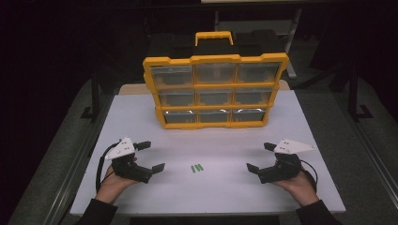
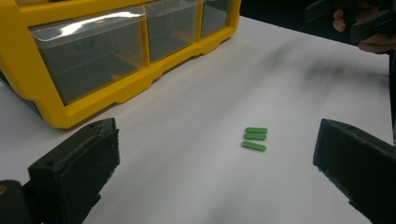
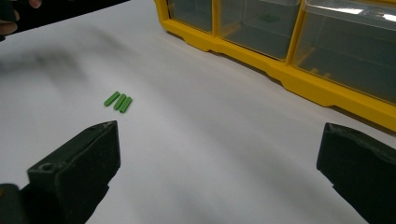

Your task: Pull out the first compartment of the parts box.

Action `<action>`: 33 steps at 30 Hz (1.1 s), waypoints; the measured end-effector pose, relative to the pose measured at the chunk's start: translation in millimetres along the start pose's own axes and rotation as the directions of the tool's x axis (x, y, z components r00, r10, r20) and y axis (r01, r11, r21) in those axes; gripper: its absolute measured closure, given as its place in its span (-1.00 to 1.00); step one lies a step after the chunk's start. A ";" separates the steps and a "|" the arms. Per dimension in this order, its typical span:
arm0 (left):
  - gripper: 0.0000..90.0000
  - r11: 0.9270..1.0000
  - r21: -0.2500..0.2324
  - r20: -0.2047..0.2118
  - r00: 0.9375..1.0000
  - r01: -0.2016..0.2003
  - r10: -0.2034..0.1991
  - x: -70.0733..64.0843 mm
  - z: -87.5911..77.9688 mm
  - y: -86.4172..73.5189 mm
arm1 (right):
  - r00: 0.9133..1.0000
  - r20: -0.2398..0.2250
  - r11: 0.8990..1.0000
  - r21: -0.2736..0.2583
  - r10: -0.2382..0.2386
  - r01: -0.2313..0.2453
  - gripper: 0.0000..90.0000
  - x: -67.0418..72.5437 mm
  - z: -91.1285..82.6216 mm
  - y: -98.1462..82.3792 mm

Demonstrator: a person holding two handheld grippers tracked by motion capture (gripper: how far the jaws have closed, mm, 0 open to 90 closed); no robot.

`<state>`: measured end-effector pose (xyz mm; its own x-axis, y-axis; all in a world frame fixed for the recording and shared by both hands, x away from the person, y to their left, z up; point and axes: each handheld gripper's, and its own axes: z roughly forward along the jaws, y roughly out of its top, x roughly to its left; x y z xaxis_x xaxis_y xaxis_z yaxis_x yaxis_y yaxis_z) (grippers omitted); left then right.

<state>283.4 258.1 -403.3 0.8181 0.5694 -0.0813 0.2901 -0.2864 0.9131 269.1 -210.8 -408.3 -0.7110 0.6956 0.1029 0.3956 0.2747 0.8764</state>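
Observation:
Three small green sticks lie side by side on the white table, between my two grippers; they also appear as green sticks and green sticks. My left gripper rests at the table's left front, open and holding nothing, its jaws pointing right toward the sticks. At the right front, my right gripper is open too, jaws facing left. A yellow organizer case with clear drawers stands upright at the back middle of the table.
The organizer has a yellow handle on top and three rows of transparent drawers. Dark floor surrounds the table, and a metal rail runs along its left side.

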 end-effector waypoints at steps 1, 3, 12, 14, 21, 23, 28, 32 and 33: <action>-1.00 1.000 0.004 0.001 1.000 -0.002 0.002 -0.1 1.7 0.9 | 1.000 -0.001 1.000 0.001 -0.001 0.001 -1.00 0.2 0.0 0.1; -0.99 1.000 0.001 0.005 1.000 0.004 -0.004 -0.4 2.6 1.1 | 1.000 0.001 1.000 0.000 -0.002 0.002 -1.00 0.3 0.1 0.1; -0.94 1.000 -0.010 0.000 1.000 0.002 -0.002 0.2 5.2 5.1 | 1.000 0.000 1.000 -0.002 -0.001 0.001 -1.00 0.3 0.2 -0.1; -0.95 1.000 -0.012 -0.004 1.000 -0.002 0.002 -0.2 6.7 5.9 | 1.000 -0.001 1.000 -0.003 0.000 0.000 -1.00 0.4 0.1 -0.1; -1.00 1.000 -0.005 -0.007 1.000 -0.020 0.020 -0.9 12.5 8.9 | 1.000 0.003 1.000 0.000 -0.002 0.002 -1.00 0.0 0.4 -0.1; -1.00 1.000 0.001 -0.005 1.000 -0.021 0.021 -1.1 13.7 9.5 | 1.000 0.004 1.000 -0.002 0.001 -0.001 -1.00 0.0 0.2 0.0; -1.00 0.999 0.007 -0.007 0.999 -0.037 0.037 -1.6 16.9 13.1 | 1.000 0.002 1.000 -0.002 0.002 -0.002 -1.00 0.4 0.4 0.0; -1.00 0.999 0.002 -0.007 0.999 -0.043 0.043 -1.7 18.6 13.8 | 1.000 0.002 1.000 -0.001 0.001 -0.001 -1.00 0.4 0.4 0.1; -1.00 0.999 0.001 -0.006 0.999 -0.045 0.045 -1.7 19.7 14.6 | 1.000 0.003 1.000 -0.003 0.002 -0.002 -1.00 0.2 0.4 0.2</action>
<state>296.0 237.7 -397.7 0.8274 0.5604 -0.0382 0.2539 -0.3124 0.9154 269.3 -210.3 -408.3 -0.7082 0.6984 0.1032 0.3953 0.2711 0.8776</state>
